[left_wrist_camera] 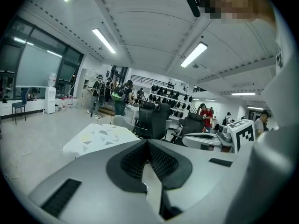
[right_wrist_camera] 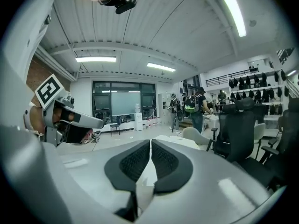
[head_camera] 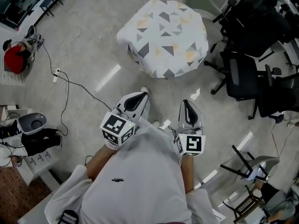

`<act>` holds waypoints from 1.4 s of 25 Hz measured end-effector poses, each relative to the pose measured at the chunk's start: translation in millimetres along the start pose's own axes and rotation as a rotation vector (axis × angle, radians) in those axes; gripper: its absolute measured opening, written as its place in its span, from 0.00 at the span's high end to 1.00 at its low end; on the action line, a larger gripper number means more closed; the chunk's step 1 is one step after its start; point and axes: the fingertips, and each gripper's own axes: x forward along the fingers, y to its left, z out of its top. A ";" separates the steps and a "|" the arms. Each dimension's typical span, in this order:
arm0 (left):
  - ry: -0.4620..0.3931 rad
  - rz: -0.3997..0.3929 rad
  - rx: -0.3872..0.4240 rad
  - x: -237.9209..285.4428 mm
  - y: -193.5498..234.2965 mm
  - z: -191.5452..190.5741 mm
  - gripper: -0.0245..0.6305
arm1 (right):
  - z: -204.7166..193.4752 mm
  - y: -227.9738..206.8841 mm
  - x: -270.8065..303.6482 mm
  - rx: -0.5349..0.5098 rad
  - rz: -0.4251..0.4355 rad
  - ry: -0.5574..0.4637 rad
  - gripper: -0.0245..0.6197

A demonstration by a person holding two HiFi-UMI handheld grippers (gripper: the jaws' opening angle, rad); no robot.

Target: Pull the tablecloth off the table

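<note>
A round table under a white tablecloth [head_camera: 163,38] with grey and yellow triangles stands on the floor ahead of me. In the left gripper view the tablecloth [left_wrist_camera: 100,136] lies beyond the jaws, a good way off. My left gripper [head_camera: 141,94] and right gripper [head_camera: 185,101] are both shut and empty, held side by side well short of the table. The left gripper [left_wrist_camera: 147,141] shows its pads closed together, as does the right gripper [right_wrist_camera: 151,141]. Only a pale edge of the tablecloth [right_wrist_camera: 175,140] shows past the right jaws.
Black office chairs [head_camera: 252,36] crowd the right side of the table, with a pale chair [head_camera: 201,1] behind it. Cables [head_camera: 65,78] run across the floor at the left, near a red object [head_camera: 15,58]. People stand at the far end of the room [left_wrist_camera: 121,94].
</note>
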 end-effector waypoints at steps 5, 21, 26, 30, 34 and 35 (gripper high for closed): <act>0.000 -0.022 -0.025 28.9 35.2 19.2 0.95 | 11.7 -14.2 43.8 -0.003 -0.014 0.024 0.95; -0.018 -0.135 -0.071 116.9 181.5 106.0 0.95 | 66.1 -47.5 222.9 0.039 -0.098 0.062 0.95; -0.019 -0.128 -0.080 127.9 204.4 118.3 0.95 | 69.2 -42.9 253.9 0.047 -0.073 0.082 0.95; 0.001 -0.129 -0.102 145.5 211.1 114.3 0.95 | 69.0 -49.3 271.4 0.034 -0.057 0.088 0.95; 0.025 -0.123 -0.091 163.7 210.4 116.7 0.95 | 67.9 -69.6 278.1 0.070 -0.064 0.075 0.95; 0.029 -0.121 -0.086 168.9 210.0 119.5 0.95 | 68.9 -76.0 279.8 0.081 -0.065 0.072 0.95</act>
